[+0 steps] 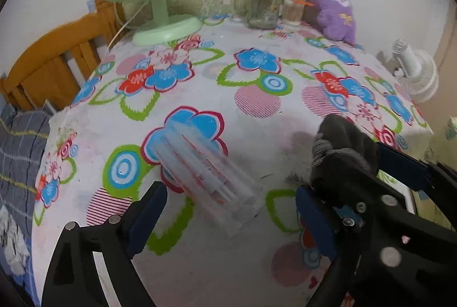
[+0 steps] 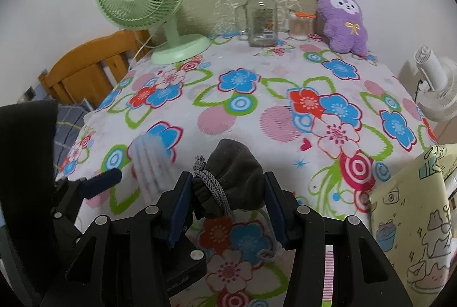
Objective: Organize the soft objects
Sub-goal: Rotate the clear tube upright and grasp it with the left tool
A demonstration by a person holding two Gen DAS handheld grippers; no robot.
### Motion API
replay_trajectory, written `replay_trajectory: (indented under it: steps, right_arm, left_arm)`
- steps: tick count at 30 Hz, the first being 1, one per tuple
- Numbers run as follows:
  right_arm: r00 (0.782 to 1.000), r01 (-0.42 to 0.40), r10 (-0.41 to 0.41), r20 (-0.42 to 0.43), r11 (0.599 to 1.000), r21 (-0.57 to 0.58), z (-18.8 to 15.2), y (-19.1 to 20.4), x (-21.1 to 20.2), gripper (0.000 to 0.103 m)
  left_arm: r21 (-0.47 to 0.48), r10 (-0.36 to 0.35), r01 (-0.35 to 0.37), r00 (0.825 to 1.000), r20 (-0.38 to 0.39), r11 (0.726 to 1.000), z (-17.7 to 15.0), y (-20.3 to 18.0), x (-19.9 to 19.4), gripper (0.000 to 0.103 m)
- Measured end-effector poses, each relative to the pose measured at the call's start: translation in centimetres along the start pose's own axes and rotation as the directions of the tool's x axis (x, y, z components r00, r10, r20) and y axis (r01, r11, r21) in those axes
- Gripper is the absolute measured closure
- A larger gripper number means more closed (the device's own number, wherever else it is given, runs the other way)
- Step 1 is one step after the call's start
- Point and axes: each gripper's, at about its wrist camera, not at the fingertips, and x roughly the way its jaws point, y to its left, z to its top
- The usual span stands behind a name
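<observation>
From the left wrist, the left gripper (image 1: pixel 228 210) stands open around a blurred clear packet (image 1: pixel 208 173) lying beside the grey drawstring pouch (image 1: pixel 342 147); it could slide off unheld. From the right wrist, the right gripper (image 2: pixel 225 207) clamps the pouch's gathered neck, with the pouch over the floral tablecloth (image 2: pixel 257 113); a pinched cord (image 2: pixel 211 187) might slip.
</observation>
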Motion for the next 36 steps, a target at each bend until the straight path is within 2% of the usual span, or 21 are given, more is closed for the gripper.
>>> replay_trajectory:
  steps: [4, 7, 8, 11, 16, 18, 23, 36]
  right_arm:
    - [1.0, 0.019, -0.019, 0.005, 0.999, 0.034, 0.6, -0.9, 0.8, 0.049]
    - [1.0, 0.026, -0.026, 0.003, 0.999, 0.043, 0.9, -1.0, 1.5, 0.049]
    - [1.0, 0.028, -0.028, 0.003, 0.999, 0.042, 1.0, -1.0, 1.7, 0.049]
    - [1.0, 0.015, -0.015, -0.001, 0.999, 0.044, 1.0, -0.8, 2.1, 0.049]
    - [1.0, 0.009, -0.009, -0.009, 0.999, 0.05, 1.1, -0.9, 2.5, 0.049]
    - [1.0, 0.012, -0.011, -0.01, 0.999, 0.052, 1.1, -0.9, 2.5, 0.049]
    - [1.0, 0.012, -0.012, -0.008, 0.998, 0.057, 0.9, -1.1, 2.1, 0.049]
    - [0.999, 0.015, -0.018, 0.048, 0.998, 0.055, 0.2, -1.7, -2.0, 0.049]
  left_arm:
    - [-0.042, 0.061, -0.06, 0.998, 0.006, 0.997, 0.7, -0.2, 0.9, 0.014]
    - [-0.078, 0.096, -0.098, 0.995, -0.026, 0.992, 1.0, 0.1, 2.0, 0.02]
    - [-0.096, 0.102, -0.105, 0.994, -0.039, 0.99, 1.0, 0.4, 2.3, 0.018]
    - [-0.11, 0.087, -0.09, 0.996, -0.025, 0.99, 0.9, 0.8, 2.2, 0.022]
    - [-0.083, 0.053, -0.053, 0.999, -0.007, 0.995, 0.8, 0.3, 1.8, 0.05]
    - [-0.074, 0.046, -0.046, 0.999, -0.003, 0.996, 0.8, 0.1, 1.6, 0.065]
    - [-0.052, 0.035, -0.034, 0.999, 0.018, 0.998, 0.7, -0.5, 0.7, 0.078]
    - [-0.023, 0.021, -0.019, 0.996, 0.084, 1.0, 0.1, -2.2, -3.2, 0.081]
